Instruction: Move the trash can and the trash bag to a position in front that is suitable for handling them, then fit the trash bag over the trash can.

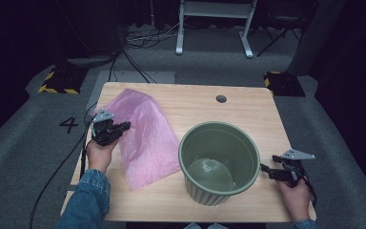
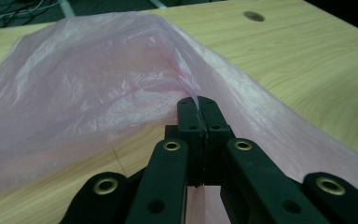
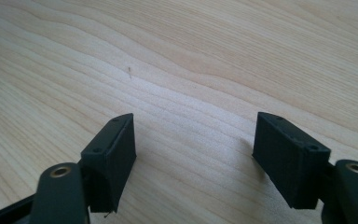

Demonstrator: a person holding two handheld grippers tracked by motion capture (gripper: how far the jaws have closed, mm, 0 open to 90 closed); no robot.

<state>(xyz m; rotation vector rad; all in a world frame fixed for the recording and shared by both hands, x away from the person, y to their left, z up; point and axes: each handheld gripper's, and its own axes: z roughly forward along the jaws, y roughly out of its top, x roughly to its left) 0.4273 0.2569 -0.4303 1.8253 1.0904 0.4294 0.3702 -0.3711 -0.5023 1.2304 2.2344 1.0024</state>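
Left tool: pinching 1 fold of pink plastic bag, tenting it off the wooden surface. Bag: lying left of green bin; likely featherlight, limp, slippery; best gripping at a bunched edge. Right tool: resting beside the bin, gaping wide, holding nothing.

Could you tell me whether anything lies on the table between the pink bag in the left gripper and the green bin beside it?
Nothing visible does. The left gripper is shut on a fold of the pink bag, and the bag's lower edge reaches almost to the green bin. The bin's mouth is open and uncovered.
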